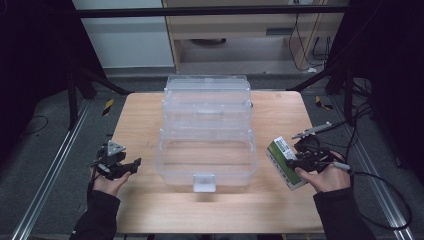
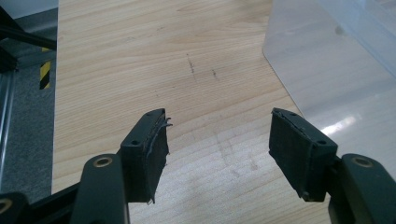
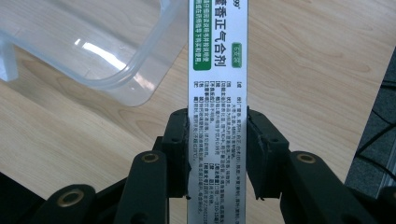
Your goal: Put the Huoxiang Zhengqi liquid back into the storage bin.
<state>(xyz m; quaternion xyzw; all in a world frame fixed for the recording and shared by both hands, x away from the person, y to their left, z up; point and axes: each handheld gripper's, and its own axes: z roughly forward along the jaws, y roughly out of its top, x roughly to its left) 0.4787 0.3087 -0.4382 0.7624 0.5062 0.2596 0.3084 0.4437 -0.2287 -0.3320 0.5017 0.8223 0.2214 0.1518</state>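
gripping the medicine box (image 3: 217,93) by its narrow sides, the right gripper (image 1: 306,159) could clip the clear bin (image 1: 206,159) rim and twist it loose; left gripper (image 2: 219,144) jaws gape wide, empty.

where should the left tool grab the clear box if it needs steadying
Take the clear box by the near-left part of its rim, coming from the left tool's own side. That wall is thin, upright and open at the top, so one pad could go inside and one outside; the jaws stand open and empty.
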